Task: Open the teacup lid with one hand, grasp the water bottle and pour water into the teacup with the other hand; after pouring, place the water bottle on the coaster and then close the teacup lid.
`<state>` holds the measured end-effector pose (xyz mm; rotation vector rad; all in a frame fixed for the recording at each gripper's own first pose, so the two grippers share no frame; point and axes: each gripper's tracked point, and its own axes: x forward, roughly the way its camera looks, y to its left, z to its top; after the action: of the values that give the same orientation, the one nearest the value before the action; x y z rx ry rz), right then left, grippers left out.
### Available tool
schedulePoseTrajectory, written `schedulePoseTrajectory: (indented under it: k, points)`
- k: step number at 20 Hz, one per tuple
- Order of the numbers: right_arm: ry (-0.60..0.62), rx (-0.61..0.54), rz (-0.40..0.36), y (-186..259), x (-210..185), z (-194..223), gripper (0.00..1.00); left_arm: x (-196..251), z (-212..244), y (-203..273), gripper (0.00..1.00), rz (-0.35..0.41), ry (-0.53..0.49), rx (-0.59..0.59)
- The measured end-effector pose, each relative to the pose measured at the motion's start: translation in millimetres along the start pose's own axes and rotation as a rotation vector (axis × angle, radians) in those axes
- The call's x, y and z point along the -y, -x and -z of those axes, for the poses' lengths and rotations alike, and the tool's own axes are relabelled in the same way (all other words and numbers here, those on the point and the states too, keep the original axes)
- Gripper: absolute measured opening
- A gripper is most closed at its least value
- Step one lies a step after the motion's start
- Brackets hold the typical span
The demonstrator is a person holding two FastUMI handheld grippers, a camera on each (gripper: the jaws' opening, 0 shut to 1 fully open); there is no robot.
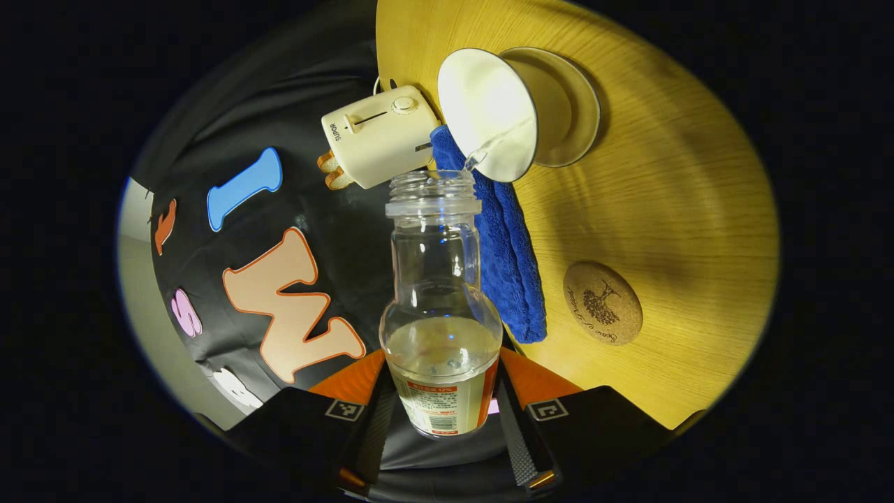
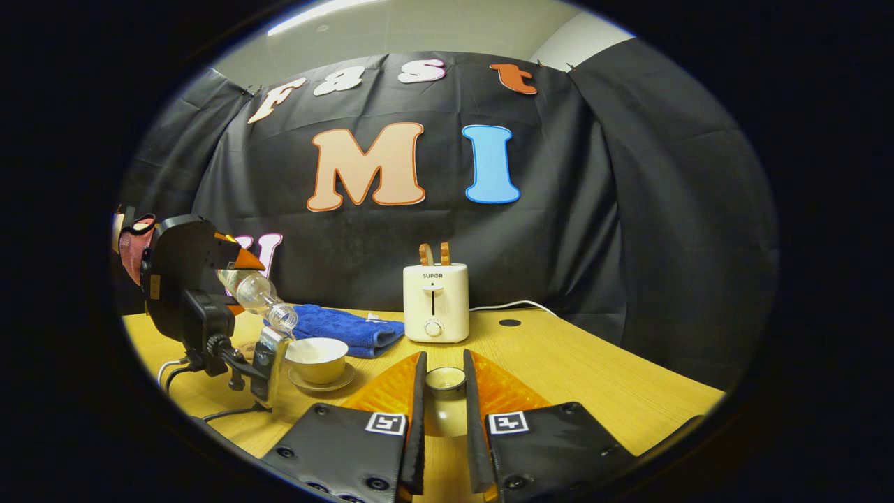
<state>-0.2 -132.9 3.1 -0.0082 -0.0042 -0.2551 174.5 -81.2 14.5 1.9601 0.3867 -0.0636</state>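
Note:
In the left gripper view my left gripper [image 1: 440,374] is shut on a clear water bottle [image 1: 438,300] with a label near its base. The bottle is tilted, its open mouth over the white teacup [image 1: 489,115] on its saucer [image 1: 569,105], and a thin stream of water [image 1: 482,155] runs into the cup. A round cork coaster [image 1: 602,302] lies bare on the table. The right gripper view shows the same pour at left: bottle [image 2: 258,297], teacup [image 2: 318,358]. My right gripper [image 2: 444,360] is shut on the small white teacup lid [image 2: 445,378], above the table.
A cream toaster [image 2: 436,302] with two slices of bread stands at the back of the wooden table [image 2: 573,370]. A folded blue towel [image 2: 342,328] lies between the toaster and the cup. Cables [image 2: 174,369] trail beneath the left gripper near the table's left edge.

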Motion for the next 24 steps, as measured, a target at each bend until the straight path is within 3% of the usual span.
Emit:
schedulePoseTrajectory:
  k: [4, 12, 16, 24]
  points:
    - [0.000, 0.000, 0.000, 0, 0, 0, 0.29, 17, -2, 1, 0.69, 0.051, 0.127, 0.011]
    - [0.000, 0.000, 0.000, 0, 1, 0, 0.29, 55, -24, 9, 0.69, 0.204, 0.719, 0.097]
    - [0.001, -0.001, 0.001, 0, 1, 0, 0.28, 41, -21, 17, 0.67, 0.189, 1.103, 0.151]
    - [0.002, 0.001, 0.010, 1, 2, 0, 0.29, 9, -3, 21, 0.69, 0.137, 1.648, 0.304]
